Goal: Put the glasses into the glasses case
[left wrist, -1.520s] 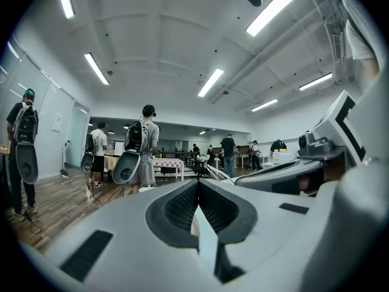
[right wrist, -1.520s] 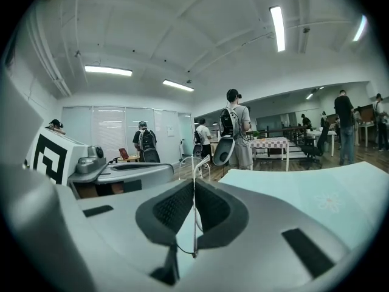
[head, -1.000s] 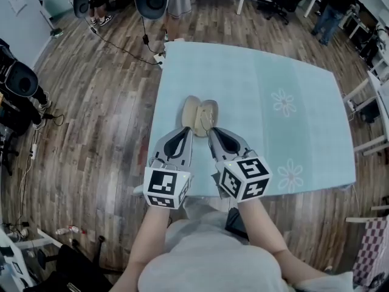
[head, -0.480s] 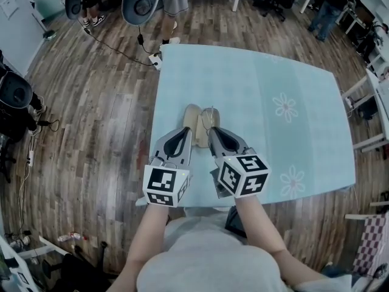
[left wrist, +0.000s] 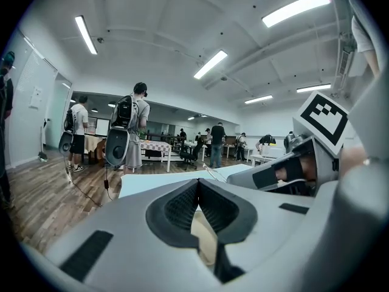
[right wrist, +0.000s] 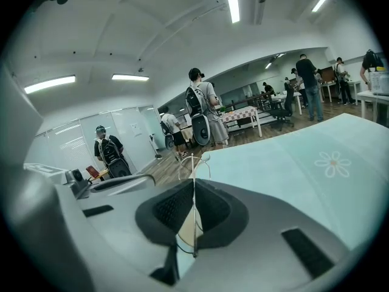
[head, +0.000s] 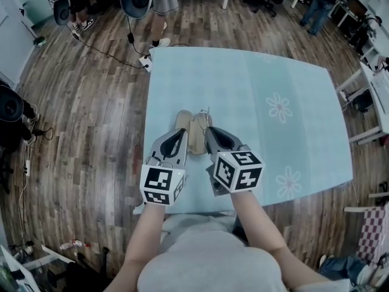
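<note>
Head view first: I'm looking down on a pale blue counter (head: 292,72) with white flower prints (head: 279,107). Wood floor (head: 91,102) runs all round it, and people (left wrist: 135,126) stand about the room beyond. The marker cubes and the arms cover the counter's near edge. The case (head: 182,117) is half hidden under both tools. It's beige and lies open near the counter's left side. The left gripper (head: 180,132) sits over it, fingers pressed together tip to tip. Beige shows in the gap behind them, but I can't tell whether they pinch the case. The right gripper (head: 208,130), just beside, has its fingers clamped on the glasses (head: 204,118). They're thin wire, a rim loop poking up past the tips, over the case's right half.
</note>
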The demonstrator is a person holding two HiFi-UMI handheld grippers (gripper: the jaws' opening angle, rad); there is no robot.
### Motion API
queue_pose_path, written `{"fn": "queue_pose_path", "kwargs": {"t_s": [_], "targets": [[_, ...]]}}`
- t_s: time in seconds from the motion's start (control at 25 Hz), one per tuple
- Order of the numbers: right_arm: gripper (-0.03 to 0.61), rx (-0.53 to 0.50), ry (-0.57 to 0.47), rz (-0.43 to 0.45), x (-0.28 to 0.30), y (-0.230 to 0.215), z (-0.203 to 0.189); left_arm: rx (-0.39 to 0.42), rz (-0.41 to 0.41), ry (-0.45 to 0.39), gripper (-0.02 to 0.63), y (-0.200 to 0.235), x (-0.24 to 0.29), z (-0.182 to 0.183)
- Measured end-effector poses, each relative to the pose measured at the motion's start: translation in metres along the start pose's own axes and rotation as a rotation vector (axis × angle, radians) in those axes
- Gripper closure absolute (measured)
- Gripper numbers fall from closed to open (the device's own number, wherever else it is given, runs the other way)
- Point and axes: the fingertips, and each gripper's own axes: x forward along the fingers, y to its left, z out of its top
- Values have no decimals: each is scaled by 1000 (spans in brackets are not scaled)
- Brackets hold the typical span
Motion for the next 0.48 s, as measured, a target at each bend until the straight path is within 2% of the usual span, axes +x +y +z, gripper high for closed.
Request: {"fn": "queue_pose_path", "kwargs": {"t_s": [0.32,0.48], "targets": [[565,17,40,-28,18,-12,-12,20,-18,51,604,5,17,-15],[565,72,73,-43,34,-24,-25,4,-26,59,604,8,28,-24]]}}
